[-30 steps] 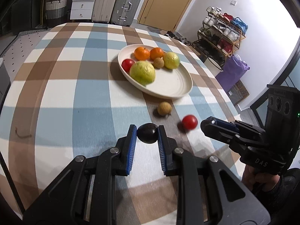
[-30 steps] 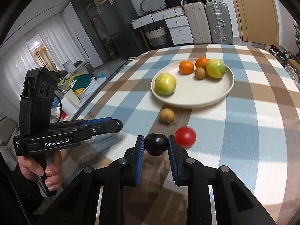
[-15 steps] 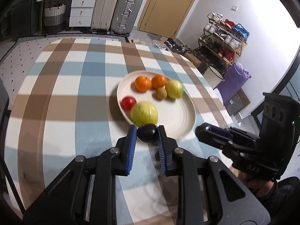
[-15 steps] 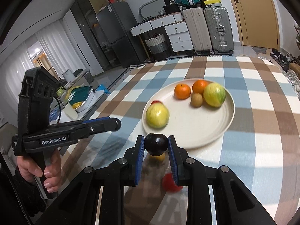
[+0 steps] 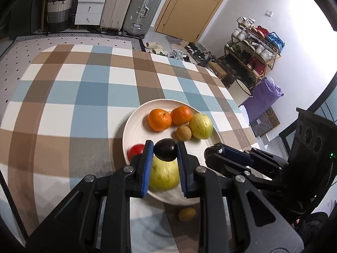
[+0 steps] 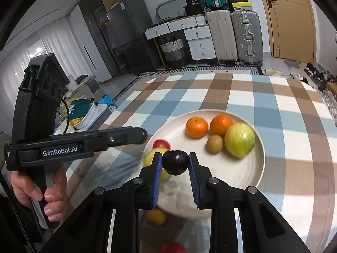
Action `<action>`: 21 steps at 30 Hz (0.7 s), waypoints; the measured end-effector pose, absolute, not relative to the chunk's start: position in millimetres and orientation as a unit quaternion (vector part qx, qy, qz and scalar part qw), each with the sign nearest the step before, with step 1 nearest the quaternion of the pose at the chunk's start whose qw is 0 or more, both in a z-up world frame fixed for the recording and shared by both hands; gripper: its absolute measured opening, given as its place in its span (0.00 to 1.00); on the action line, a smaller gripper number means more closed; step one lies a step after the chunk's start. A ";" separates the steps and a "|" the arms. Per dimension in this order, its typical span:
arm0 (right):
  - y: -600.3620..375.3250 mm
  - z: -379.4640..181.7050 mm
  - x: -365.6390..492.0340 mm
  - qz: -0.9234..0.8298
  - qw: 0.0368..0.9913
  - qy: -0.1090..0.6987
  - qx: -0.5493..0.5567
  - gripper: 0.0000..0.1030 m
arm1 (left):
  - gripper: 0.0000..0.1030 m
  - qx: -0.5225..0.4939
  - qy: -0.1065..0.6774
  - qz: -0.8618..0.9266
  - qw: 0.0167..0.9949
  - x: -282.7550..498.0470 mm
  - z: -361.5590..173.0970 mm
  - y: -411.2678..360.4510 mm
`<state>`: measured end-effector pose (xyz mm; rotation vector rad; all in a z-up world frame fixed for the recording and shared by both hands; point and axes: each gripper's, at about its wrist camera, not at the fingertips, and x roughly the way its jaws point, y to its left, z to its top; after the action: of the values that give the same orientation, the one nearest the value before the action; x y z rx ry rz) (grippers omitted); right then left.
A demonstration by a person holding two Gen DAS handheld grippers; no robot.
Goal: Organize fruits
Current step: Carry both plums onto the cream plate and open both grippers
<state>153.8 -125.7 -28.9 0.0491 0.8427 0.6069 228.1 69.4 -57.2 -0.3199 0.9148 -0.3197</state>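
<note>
Two dark plums seem to be in hand. My left hand-held gripper [image 5: 165,154] is clamped on a dark plum [image 5: 165,149], my right hand-held gripper [image 6: 175,164] on a second dark plum [image 6: 175,162], though each side view hides the other's load. Both hang over the plate [image 5: 137,130], above the near yellow-green fruit [image 5: 164,177]. Next I judge: lower onto bare plate, release gently, then fetch the small brown fruit [image 5: 187,214] from the table [image 5: 63,97].

A lived-in home: ahead of the gripper stand suitcases [image 5: 130,6], a white drawer unit [image 5: 89,7], a shoe rack [image 5: 252,50] and a fridge [image 6: 128,40], beyond a checked-cloth table [image 5: 84,97].
</note>
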 end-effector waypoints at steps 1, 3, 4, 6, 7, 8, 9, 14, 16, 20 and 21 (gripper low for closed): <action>-124.9 -29.8 159.1 0.290 0.868 0.403 0.023 0.24 | 0.19 -0.153 0.440 -0.154 0.871 233.4 -59.3 69.0; -122.6 -32.1 167.9 0.289 0.868 0.404 0.021 0.24 | 0.19 -0.158 0.445 -0.154 0.868 243.7 -63.4 70.0; -121.1 -33.7 172.3 0.288 0.868 0.404 0.018 0.24 | 0.19 -0.158 0.448 -0.157 0.866 248.5 -65.0 69.8; -118.9 -36.8 178.4 0.289 0.867 0.405 0.016 0.24 | 0.19 -0.157 0.451 -0.159 0.864 255.4 -67.6 69.5; -117.5 -38.9 181.9 0.289 0.866 0.406 0.015 0.24 | 0.19 -0.154 0.452 -0.160 0.864 259.0 -68.8 69.0; -116.3 -40.4 184.0 0.290 0.866 0.408 0.013 0.25 | 0.19 -0.153 0.453 -0.160 0.864 262.0 -70.1 68.5; -114.9 -42.1 186.6 0.289 0.865 0.409 0.011 0.24 | 0.19 -0.153 0.454 -0.162 0.863 266.3 -72.0 68.4; -107.1 -48.9 195.0 0.290 0.864 0.412 -0.006 0.25 | 0.19 -0.164 0.468 -0.170 0.852 282.3 -81.8 71.0; -104.9 -51.1 198.3 0.290 0.863 0.413 -0.011 0.25 | 0.19 -0.165 0.471 -0.170 0.850 287.0 -84.6 72.7; -100.0 -54.3 203.2 0.293 0.861 0.415 -0.022 0.25 | 0.19 -0.166 0.476 -0.173 0.846 293.6 -88.8 71.7; -99.1 -55.1 204.7 0.294 0.860 0.416 -0.023 0.25 | 0.19 -0.166 0.477 -0.175 0.845 295.0 -90.4 70.5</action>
<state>204.7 -99.1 -55.1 -0.0486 0.8722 0.6169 295.0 70.5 -90.4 -0.3501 1.0073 -0.3695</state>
